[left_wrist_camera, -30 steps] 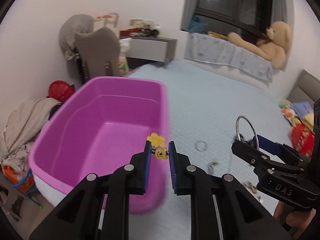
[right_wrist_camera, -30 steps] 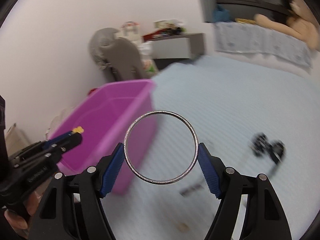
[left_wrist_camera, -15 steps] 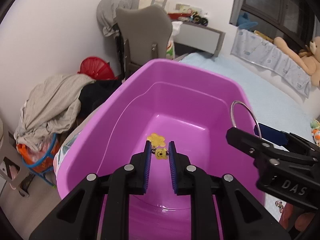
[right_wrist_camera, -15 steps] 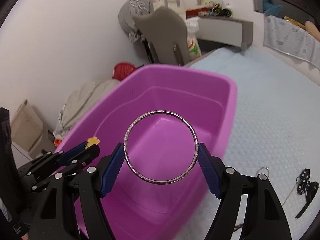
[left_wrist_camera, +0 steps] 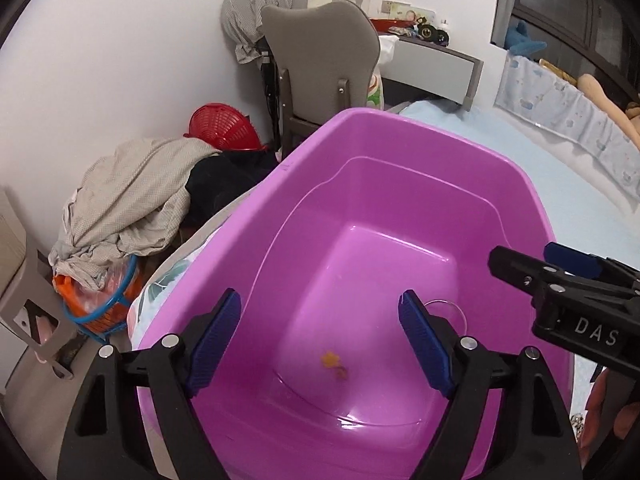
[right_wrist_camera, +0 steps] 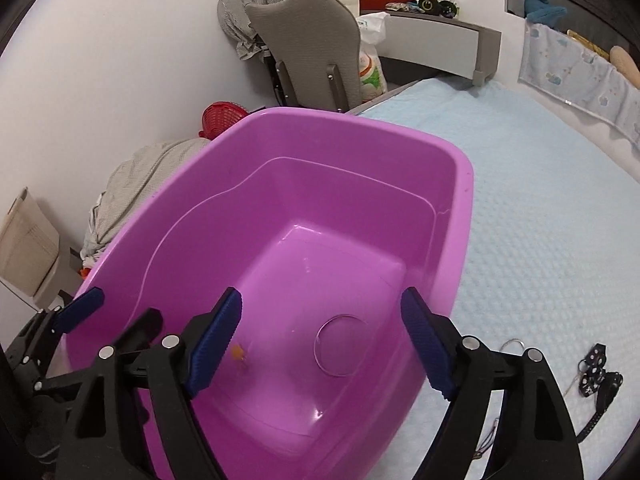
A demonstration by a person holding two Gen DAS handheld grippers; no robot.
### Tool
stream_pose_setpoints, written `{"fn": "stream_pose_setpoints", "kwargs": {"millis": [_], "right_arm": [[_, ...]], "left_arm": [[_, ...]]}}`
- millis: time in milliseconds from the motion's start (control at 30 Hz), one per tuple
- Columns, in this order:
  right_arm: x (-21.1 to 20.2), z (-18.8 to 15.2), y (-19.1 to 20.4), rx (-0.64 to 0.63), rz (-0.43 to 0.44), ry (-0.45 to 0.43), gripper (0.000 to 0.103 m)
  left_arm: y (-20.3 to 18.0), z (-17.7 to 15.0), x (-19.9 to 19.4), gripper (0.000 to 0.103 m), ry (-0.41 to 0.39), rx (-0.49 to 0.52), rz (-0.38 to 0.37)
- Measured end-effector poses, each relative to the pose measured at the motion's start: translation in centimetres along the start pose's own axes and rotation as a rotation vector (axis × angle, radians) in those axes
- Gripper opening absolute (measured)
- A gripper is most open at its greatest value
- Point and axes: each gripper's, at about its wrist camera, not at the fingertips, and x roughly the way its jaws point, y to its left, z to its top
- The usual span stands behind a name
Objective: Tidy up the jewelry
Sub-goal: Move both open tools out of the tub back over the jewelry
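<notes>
Left gripper (left_wrist_camera: 320, 340): jaws spread wide, holding nothing, poised over the purple tub (left_wrist_camera: 400, 128).
Right gripper (right_wrist_camera: 322, 342): jaws likewise wide apart and empty, above the tub's near end; in the left wrist view its black body enters at 3 o'clock.
Yellow charm (left_wrist_camera: 334, 363): a small blurred yellow-orange thing low inside the tub, at about 6 o'clock of the floor in the left view; whether it is falling or lying there, I cannot tell.
Silver bangle (right_wrist_camera: 340, 344): a thin ring low in the tub, toward 5 o'clock of the floor in the right view, apart from the charm.
Step in hand: dropping the pieces into the tub looks complete; my judgement is that both grippers should lift straight up clear of the rim, jaws left open, before swinging back to the bed (right_wrist_camera: 540, 184).
Doing it well: keep the fingers off the tub wall so it does not shift on the soft cover; go for one small piece per gripper.
Next pieces: a black strap piece (right_wrist_camera: 598, 372) and a small wire ring (right_wrist_camera: 512, 345) lie on the bed at 4 o'clock in the right view.
Counts: two grippers, one tub, two pieces inside it, at least two pieces visible outside.
</notes>
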Motion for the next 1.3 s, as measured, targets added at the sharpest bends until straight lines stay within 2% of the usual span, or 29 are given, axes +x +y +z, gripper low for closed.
{"fn": "stream_pose_setpoints", "kwargs": {"millis": [367,900,1300], "right_arm": [[-1.4,-1.1,-0.4,-0.004,0.018,-0.034,0.078],[-4.4,-2.3,-1.3,0.007,0.040,-0.077,0.078],[-7.1,-5.6,-3.4,0.073,0.077,-0.122,0.078]], "left_arm": [[0.1,-0.7,-0.8,0.083,-0.002,-0.009,0.037],[-0.6,-2.1,-3.0,0.083,-0.016,0.001,0.039],[-1.8,-4.2,-4.7,0.083,-0.010,0.013,0.018]]}}
